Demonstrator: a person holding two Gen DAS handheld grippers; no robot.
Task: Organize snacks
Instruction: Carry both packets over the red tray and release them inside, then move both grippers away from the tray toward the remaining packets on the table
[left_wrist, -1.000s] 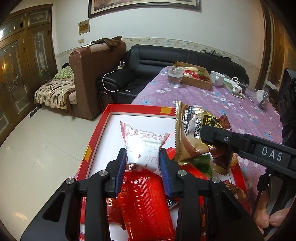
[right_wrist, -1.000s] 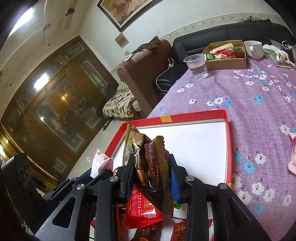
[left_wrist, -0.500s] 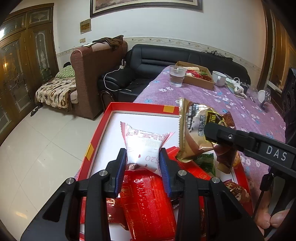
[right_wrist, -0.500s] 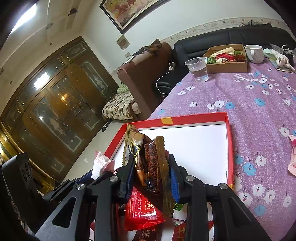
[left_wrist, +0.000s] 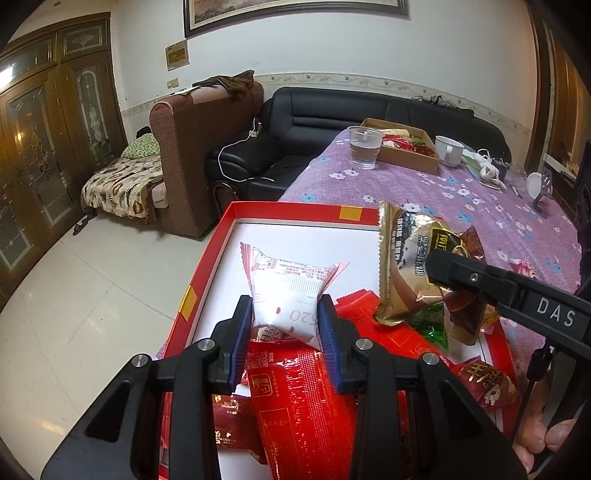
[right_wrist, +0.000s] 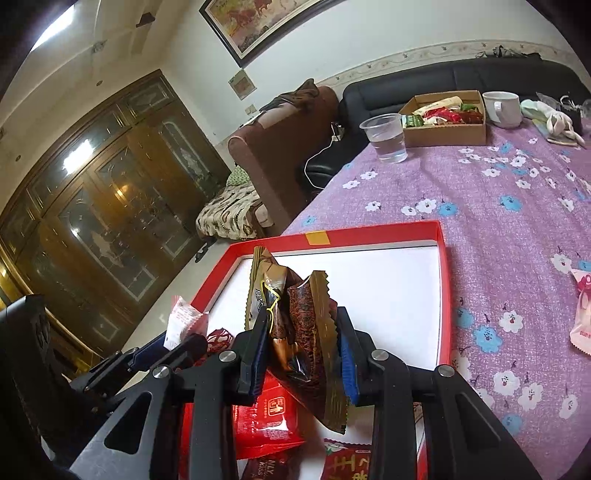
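Snacks fill our grip above the red tray (left_wrist: 207, 273); our left gripper (left_wrist: 283, 314) pinches a white packet (left_wrist: 286, 295) over its near end; our right gripper (right_wrist: 301, 332) clamps gold and brown packets (right_wrist: 295, 314) there; red packets (left_wrist: 303, 406) lie beneath.

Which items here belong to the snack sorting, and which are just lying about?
In the job: white snack packet in left tool; gold and brown packets in right tool; red tray; red packets; cardboard snack box.

Lying about: water cup, mug.
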